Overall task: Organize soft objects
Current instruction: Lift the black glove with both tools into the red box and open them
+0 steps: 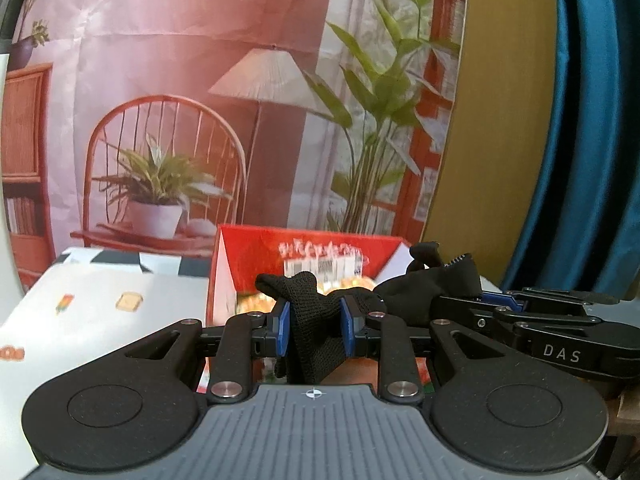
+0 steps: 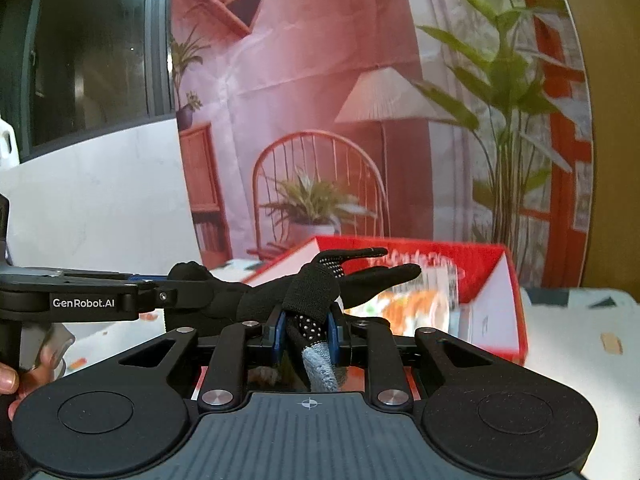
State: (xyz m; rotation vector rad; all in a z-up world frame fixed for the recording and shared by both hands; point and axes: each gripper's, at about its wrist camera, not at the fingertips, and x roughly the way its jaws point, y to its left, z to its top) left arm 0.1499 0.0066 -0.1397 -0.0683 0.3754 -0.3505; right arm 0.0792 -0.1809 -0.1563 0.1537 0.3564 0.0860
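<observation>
One black knit glove [image 2: 320, 284], with white grip dots and a grey-blue cuff, hangs stretched between two tongs. The right tongs [image 2: 308, 332] pinch its cuff end; the left tongs [image 1: 316, 326] pinch the other end. One red box [image 2: 460, 292] stands at 1 o'clock on the bench [image 2: 580, 336].

Glove [image 2: 316, 292]: black knit cloth, matt, coarse weave; small pale grip dots on the palm side, grey-blue ribbed knit cuff. Left gripper [image 1: 314, 322] and right gripper [image 2: 307, 330]: matt black plastic links, brushed metal pivot pins, blue smooth pads, ribbed grey plastic deck. Red box [image 2: 492, 300] at 1 o'clock of the right gripper: glossy printed card. Backdrop [image 1: 192, 80]: printed, creased, matt.
</observation>
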